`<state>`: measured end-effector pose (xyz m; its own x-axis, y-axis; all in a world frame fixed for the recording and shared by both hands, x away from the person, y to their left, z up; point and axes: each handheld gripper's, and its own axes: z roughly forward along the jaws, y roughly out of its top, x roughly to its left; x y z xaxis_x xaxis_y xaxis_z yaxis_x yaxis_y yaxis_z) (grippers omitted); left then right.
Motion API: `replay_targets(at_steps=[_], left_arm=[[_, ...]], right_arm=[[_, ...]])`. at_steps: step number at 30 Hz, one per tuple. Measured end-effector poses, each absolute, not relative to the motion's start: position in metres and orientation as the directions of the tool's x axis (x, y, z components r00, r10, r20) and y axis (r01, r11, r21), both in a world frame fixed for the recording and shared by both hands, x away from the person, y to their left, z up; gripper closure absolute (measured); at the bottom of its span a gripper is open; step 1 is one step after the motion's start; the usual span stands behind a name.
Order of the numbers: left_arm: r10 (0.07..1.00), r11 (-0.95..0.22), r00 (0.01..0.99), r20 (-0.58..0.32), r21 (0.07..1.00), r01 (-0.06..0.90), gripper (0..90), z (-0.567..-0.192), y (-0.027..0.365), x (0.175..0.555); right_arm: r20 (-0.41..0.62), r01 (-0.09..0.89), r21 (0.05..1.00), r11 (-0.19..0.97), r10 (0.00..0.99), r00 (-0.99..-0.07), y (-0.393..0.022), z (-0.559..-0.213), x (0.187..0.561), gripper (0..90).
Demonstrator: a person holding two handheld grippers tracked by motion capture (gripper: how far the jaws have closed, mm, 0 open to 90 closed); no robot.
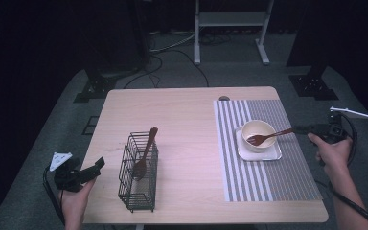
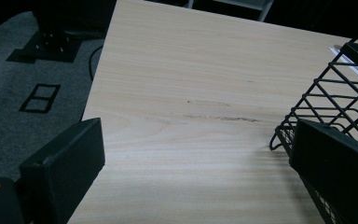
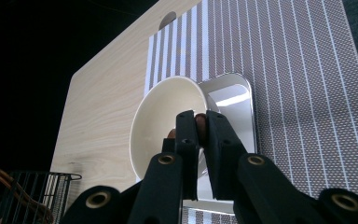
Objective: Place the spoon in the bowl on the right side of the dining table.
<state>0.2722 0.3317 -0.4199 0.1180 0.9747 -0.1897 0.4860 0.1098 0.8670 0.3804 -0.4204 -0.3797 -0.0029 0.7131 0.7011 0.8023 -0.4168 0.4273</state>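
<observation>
1. The room is dim — only the desk [image 1: 182,124] is lit, from overhead.
2. Surroundings sink into near black.
3. The tray [image 3: 230,95] shows glare; close claws look soft, slightly blurred.

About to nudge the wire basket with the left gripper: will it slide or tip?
The basket looks tall, narrow and light, thin wire throughout, so a high push would probably tip it. The spoon leaning inside likely raises its weight. Pushed low, it should slide on the smooth table.

high: above, facing forward-down | gripper views: close, low | shared: table [image 1: 187,115], basket [image 1: 136,175]
</observation>
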Motion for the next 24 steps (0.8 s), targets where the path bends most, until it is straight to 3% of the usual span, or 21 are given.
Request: replay_targets(at_steps=[7, 12, 24], left_arm=[[0.975, 0.108, 0.12, -0.189, 0.866, 0.489, 2.5, -0.421, 0.331, 0.273], [0.975, 0.11, 0.117, -0.191, 0.865, 0.49, 2.5, -0.421, 0.331, 0.274], [0.974, 0.107, 0.122, -0.189, 0.866, 0.488, 2.5, -0.42, 0.33, 0.276]], right_arm=[[0.719, 0.804, 0.413, -0.428, 0.696, 0.001, -0.423, -0.387, 0.381, 81.1], [0.725, 0.804, 0.409, -0.433, 0.688, 0.002, -0.425, -0.39, 0.381, 73.2], [0.735, 0.814, 0.39, -0.432, 0.678, 0.008, -0.43, -0.399, 0.374, 64.4]])
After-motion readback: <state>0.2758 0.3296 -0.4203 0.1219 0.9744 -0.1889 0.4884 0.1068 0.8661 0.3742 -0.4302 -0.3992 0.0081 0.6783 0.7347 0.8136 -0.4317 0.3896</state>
